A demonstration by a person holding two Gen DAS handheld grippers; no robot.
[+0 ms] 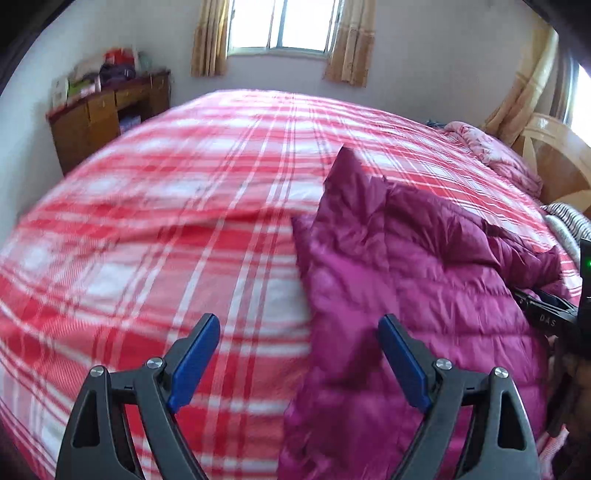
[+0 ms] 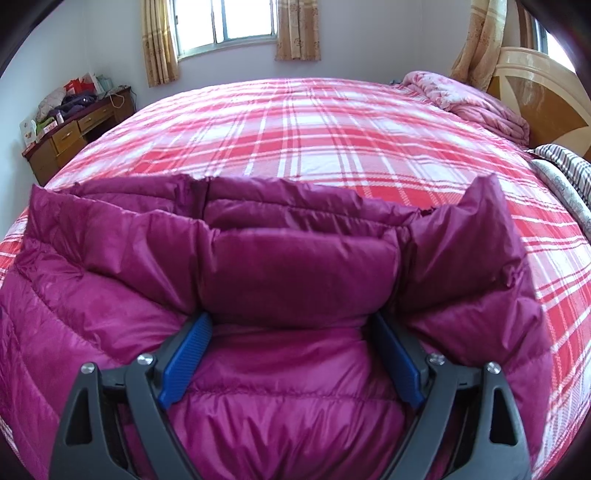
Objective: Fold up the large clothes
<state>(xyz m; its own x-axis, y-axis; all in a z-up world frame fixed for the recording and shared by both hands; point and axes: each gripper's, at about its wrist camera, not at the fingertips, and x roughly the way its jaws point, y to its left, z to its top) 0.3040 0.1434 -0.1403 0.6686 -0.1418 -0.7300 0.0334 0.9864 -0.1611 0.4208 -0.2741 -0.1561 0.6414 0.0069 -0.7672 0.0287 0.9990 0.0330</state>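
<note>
1. The left gripper (image 1: 299, 325) pointed steeply down over the bed (image 1: 166, 221), its jaws spread wide with nothing between them; only sheet and the coat's edge lay below the gap.
2. The right gripper (image 2: 291, 325) also pointed steeply down, jaws spread wide. A puffed fold of the coat (image 2: 295, 266) bulged between the fingers (image 2: 184, 362). The blue pads lay against its sides, but whether they pressed it I could not tell.
3. In the left view the coat (image 1: 406, 277) lay under and beyond the right-hand finger (image 1: 404, 360), a pointed corner of it standing up far ahead of the jaws. The right gripper's black body showed at that picture's right edge, on the coat.
4. In the right view the coat filled everything under and to both sides of the jaws, its far edge rising as a rumpled ridge just ahead of them.
5. The coat was magenta, glossy and quilted in puffy horizontal bands, creased where folded.
6. The sheet (image 2: 314, 129) was a red, pink and white plaid, smooth and flat beyond the jaws.
7. Far ahead and right of the jaws sat a pink quilt (image 2: 476, 103), bundled, by a wooden headboard (image 2: 535, 85); a striped cloth (image 2: 565, 166) lay nearer.
8. Far ahead and left stood a wooden desk (image 2: 70, 136) piled with clutter, beside a curtained window (image 2: 225, 26).
</note>
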